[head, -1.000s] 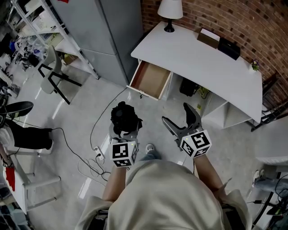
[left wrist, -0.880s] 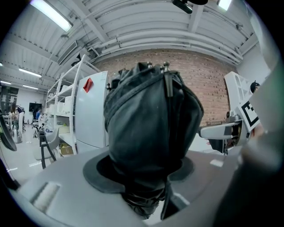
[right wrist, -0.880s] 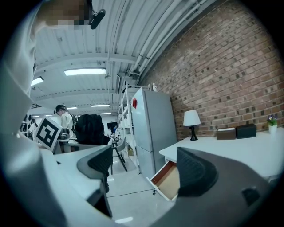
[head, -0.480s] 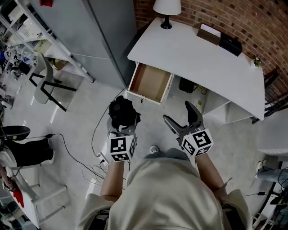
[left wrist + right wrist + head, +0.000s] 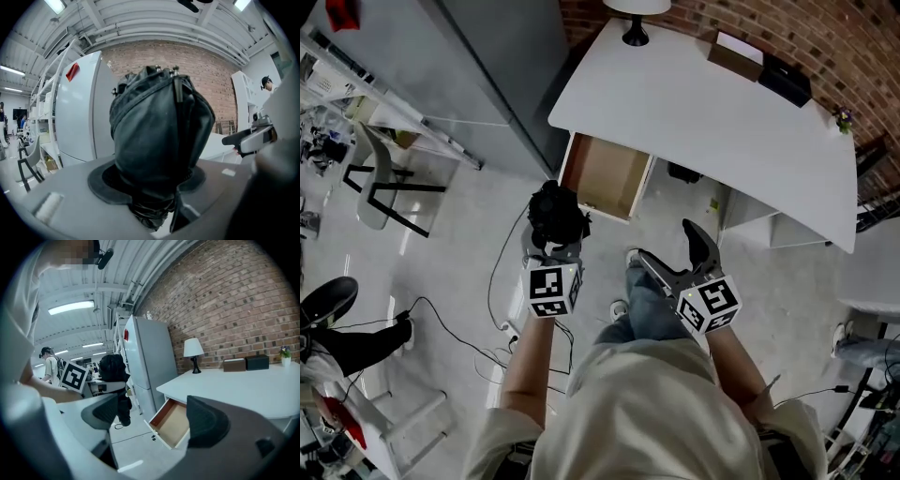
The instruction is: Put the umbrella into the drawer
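Observation:
A folded black umbrella [image 5: 556, 214] is clamped in my left gripper [image 5: 553, 246], bunched fabric bulging past the jaws; in the left gripper view the umbrella [image 5: 159, 140] fills the middle. It hangs just short of the open wooden drawer [image 5: 602, 175] that sticks out from the white desk [image 5: 703, 112]. My right gripper [image 5: 675, 251] is open and empty, to the right of the drawer front. From the right gripper view the drawer [image 5: 172, 422] lies ahead between the jaws, with the umbrella [image 5: 115, 371] at the left.
A lamp [image 5: 635, 21], a brown box [image 5: 734, 54] and a black box [image 5: 785, 81] stand on the desk's far side. A grey cabinet [image 5: 478, 66] stands left of the drawer. Cables [image 5: 502, 309] trail on the floor. A chair [image 5: 380, 178] stands far left.
Both grippers have moved forward toward the desk; the umbrella is now close to the drawer's front edge. Both grippers' jaws look unchanged.

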`<state>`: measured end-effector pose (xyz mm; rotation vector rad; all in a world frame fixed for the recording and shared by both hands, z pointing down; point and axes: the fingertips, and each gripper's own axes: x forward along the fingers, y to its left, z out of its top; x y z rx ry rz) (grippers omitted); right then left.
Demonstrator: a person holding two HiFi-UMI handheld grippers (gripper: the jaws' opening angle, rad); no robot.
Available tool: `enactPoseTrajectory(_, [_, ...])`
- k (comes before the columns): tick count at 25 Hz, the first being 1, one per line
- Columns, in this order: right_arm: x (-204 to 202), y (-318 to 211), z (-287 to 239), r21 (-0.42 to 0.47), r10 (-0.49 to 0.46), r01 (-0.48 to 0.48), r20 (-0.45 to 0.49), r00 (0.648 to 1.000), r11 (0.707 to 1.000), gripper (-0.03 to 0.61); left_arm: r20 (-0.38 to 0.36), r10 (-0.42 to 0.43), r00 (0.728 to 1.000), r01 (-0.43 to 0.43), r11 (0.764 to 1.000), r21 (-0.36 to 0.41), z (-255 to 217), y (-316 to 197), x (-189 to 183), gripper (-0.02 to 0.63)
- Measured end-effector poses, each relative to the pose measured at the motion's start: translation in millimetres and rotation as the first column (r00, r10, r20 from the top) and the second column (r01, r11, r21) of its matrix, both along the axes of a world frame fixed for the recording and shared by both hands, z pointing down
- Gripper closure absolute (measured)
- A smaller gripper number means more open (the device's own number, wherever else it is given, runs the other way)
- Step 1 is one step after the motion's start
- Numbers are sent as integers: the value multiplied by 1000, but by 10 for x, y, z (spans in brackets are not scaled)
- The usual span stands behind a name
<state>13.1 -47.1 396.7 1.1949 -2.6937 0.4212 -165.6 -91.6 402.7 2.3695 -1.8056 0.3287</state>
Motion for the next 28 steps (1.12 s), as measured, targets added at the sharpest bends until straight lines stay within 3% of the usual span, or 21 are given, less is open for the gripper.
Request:
enactPoseTrajectory(10, [58,-777,532,-121,-28,28,-1,1000,992,149,104,72,992,-67,997,-50,671,-1084,291,377])
enactPoseTrajectory(17, [118,-1097,890,-187,-38,35,-14,999,982,149,211,143,967,-121,986,-116,1384,-1491,487,377])
enactPoseTrajectory(22, [151,-1182,1127,-234,-39,36,-8,999,972,149,307,229,924,-188,969,-157,1834,-1650,628,377])
enactPoseTrajectory(28, [237,-1329,1349,-258,-32,26,-17,999,966,149,430,306,849,-228,948,-223,2365,-1814,680,377])
